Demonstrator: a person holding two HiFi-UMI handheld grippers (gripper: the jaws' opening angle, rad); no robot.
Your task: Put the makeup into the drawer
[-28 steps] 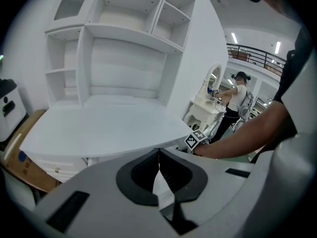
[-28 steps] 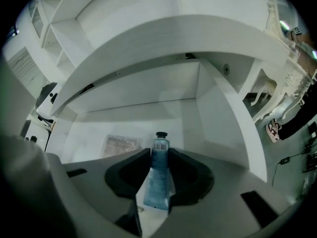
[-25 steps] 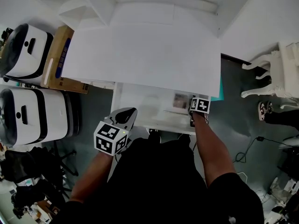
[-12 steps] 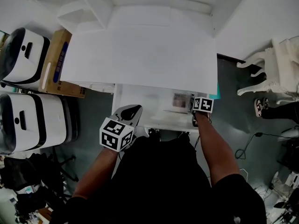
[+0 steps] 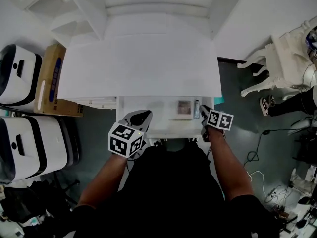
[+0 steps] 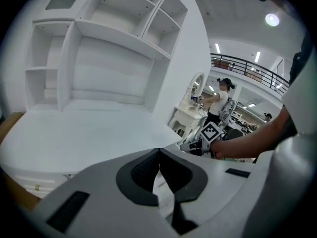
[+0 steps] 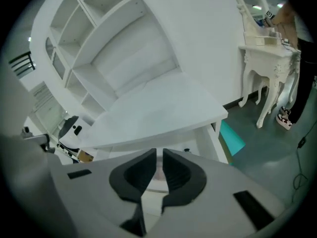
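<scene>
White desk (image 5: 143, 58): broad bare top under a hutch of open shelves (image 6: 99, 43); the head view looks down on it from above.
Drawer (image 5: 168, 131): pulled out from under the desk's front edge, standing open, white inside.
Makeup palette (image 5: 184, 107): small square case lying flat in the drawer, in its right half.
Tube (image 5: 196, 109): slim, lying just to the right of the palette, also inside the drawer (any print is too small to read).
Left gripper (image 5: 141, 117): above the drawer's left front corner, pointing toward the desk. Its own view shows the jaws together, tips meeting, nothing between them.
Right gripper (image 5: 203, 114): above the drawer's right front corner, near the tube but not touching it. The jaws have just been closing and now stand a narrow slit apart – nothing between them, pads pressing on nothing.
Marker cube (image 5: 126, 140): on the left gripper, ahead of the forearm; a second one sits on the right gripper.
Cardboard box (image 5: 49, 81): on the floor, against the desk's left side.
White-and-black cases (image 5: 29, 143): two, left of the box.
Teal panel (image 7: 232, 137): low, beside the desk's right leg.
Ornate white dressing table (image 5: 282, 53): well apart, on the right.
</scene>
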